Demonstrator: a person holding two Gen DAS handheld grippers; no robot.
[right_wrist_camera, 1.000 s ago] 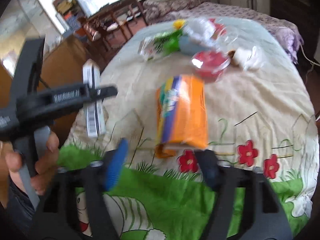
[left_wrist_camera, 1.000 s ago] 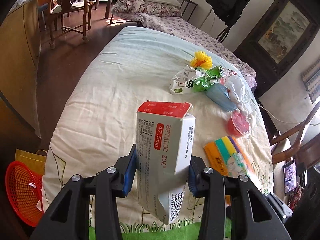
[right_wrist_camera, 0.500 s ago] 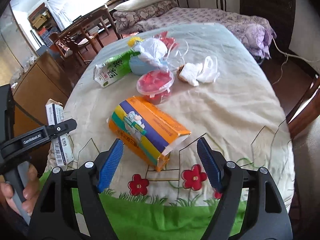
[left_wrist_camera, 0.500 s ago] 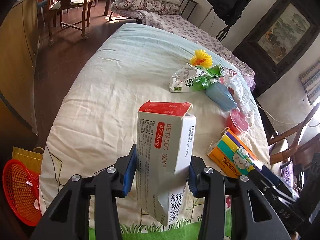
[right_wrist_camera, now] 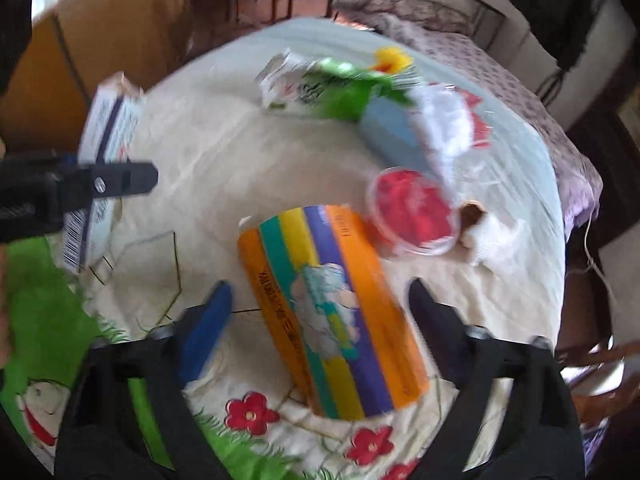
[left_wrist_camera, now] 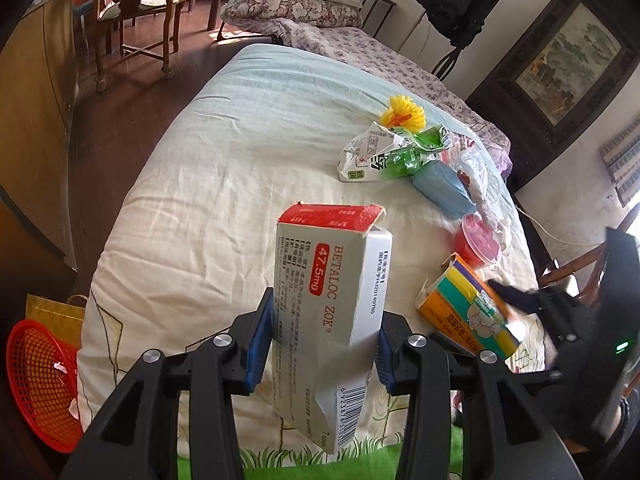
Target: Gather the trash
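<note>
The left gripper (left_wrist_camera: 324,340) pinches the medicine box (left_wrist_camera: 330,312) above the bed (left_wrist_camera: 240,152), while the right gripper (right_wrist_camera: 320,312) is spread around the striped carton (right_wrist_camera: 332,308) lying on it. Closing askew may crush or skid the open-ended carton toward the red cup (right_wrist_camera: 412,216).

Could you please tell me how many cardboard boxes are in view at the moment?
2: the medicine box clamped in the left hand-held gripper, and the striped box lying on the bed between the open right hand-held gripper's fingers.
</note>
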